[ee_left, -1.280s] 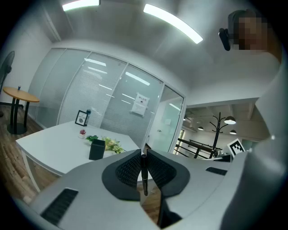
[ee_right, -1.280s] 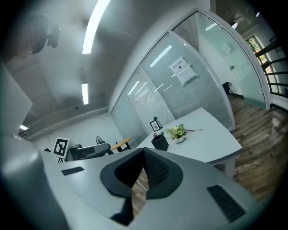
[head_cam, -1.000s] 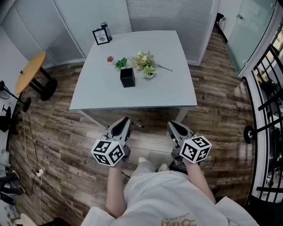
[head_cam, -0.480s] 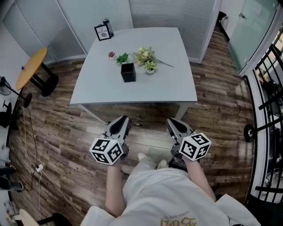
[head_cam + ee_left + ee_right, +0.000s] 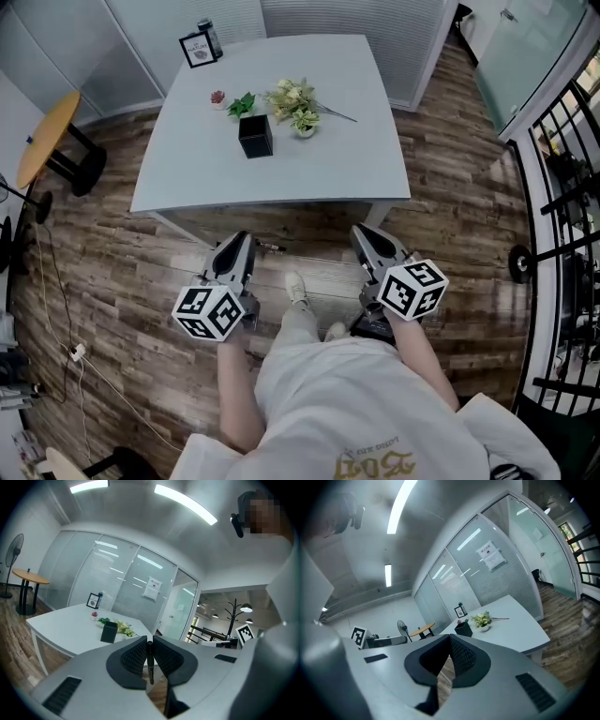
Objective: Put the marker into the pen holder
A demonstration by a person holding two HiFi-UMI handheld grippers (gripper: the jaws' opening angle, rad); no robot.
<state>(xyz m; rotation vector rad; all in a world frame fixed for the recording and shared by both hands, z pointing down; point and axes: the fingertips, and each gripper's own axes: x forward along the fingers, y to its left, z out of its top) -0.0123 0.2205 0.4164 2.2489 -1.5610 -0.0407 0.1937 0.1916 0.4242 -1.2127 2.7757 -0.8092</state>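
A black square pen holder (image 5: 255,136) stands on the white table (image 5: 356,169), beside a small bunch of flowers (image 5: 293,103). Both grippers hang over the wooden floor, short of the table's near edge. My left gripper (image 5: 234,251) is shut on a thin black marker (image 5: 150,660), which stands upright between its pads. The pen holder (image 5: 109,632) is far ahead of it on the table. My right gripper (image 5: 367,242) is shut, with nothing between its jaws; in its own view the pen holder (image 5: 463,628) sits well beyond its tips (image 5: 450,637).
A small green plant (image 5: 241,104), a tiny red pot (image 5: 217,97) and a framed card (image 5: 196,49) stand at the table's far left. A round wooden side table (image 5: 45,141) is to the left. Black railings (image 5: 562,216) run along the right.
The person has taken a step: a foot shows between the grippers, and the table has slid up and left in the head view. The left gripper has moved left. Both stay shut.
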